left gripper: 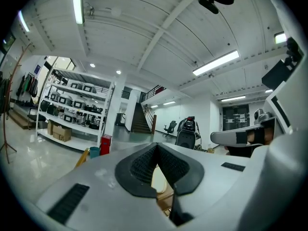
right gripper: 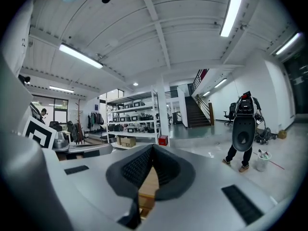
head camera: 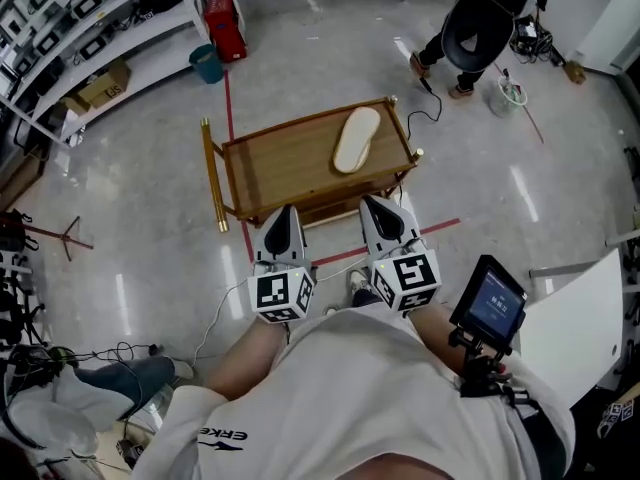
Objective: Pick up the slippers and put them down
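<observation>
Noted shelves (head camera: 80,28) far off at 10 o'clock of the head view. Found left tongs (head camera: 286,213) at 7 o'clock of the surface (head camera: 280,163), pointing level toward it, clenched tip to tip on nothing. Saw one pale slipper (head camera: 356,138) lying flat on the surface, toward its 2 o'clock corner, well apart from both tongs. Could not find a second slipper in any view. Found right tongs (head camera: 374,208) at 5 o'clock of the surface, likewise clenched and empty, near its front edge. Spotted a person (head camera: 480,18) well beyond, at 1 o'clock.

Judging the step: fits either a stand-off ahead of a pickup or a pull-back after a set-down, with the slipper on the surface both ways; cannot settle which. If a pickup lies ahead, would call for jaws released over the slipper's rim, then a light pinch. If the set-down is past, only keeping clear.
</observation>
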`<action>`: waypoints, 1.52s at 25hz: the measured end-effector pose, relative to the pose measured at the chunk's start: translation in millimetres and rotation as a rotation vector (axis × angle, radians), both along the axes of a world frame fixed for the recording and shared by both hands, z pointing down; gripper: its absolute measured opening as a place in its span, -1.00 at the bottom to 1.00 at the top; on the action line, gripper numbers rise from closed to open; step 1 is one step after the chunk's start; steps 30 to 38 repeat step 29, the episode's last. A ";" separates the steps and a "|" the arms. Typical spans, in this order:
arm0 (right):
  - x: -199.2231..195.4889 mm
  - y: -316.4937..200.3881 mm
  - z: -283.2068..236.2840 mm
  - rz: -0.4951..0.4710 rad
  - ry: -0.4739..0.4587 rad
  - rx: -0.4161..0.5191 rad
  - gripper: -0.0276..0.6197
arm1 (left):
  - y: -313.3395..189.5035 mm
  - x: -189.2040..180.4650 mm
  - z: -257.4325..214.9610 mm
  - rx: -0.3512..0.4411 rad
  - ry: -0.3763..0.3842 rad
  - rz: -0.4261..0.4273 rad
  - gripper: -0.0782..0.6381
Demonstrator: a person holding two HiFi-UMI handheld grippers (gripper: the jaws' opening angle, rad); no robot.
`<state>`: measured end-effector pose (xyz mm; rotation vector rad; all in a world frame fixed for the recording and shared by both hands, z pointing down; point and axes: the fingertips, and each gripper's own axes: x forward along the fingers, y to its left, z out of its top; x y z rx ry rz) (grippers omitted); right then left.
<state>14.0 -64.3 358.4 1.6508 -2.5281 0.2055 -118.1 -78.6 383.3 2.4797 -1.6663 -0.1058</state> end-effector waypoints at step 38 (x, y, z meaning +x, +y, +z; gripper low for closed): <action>29.0 33.1 1.4 0.066 -0.019 -0.022 -0.91 | 24.2 31.9 -1.7 -0.013 -0.016 0.080 -0.78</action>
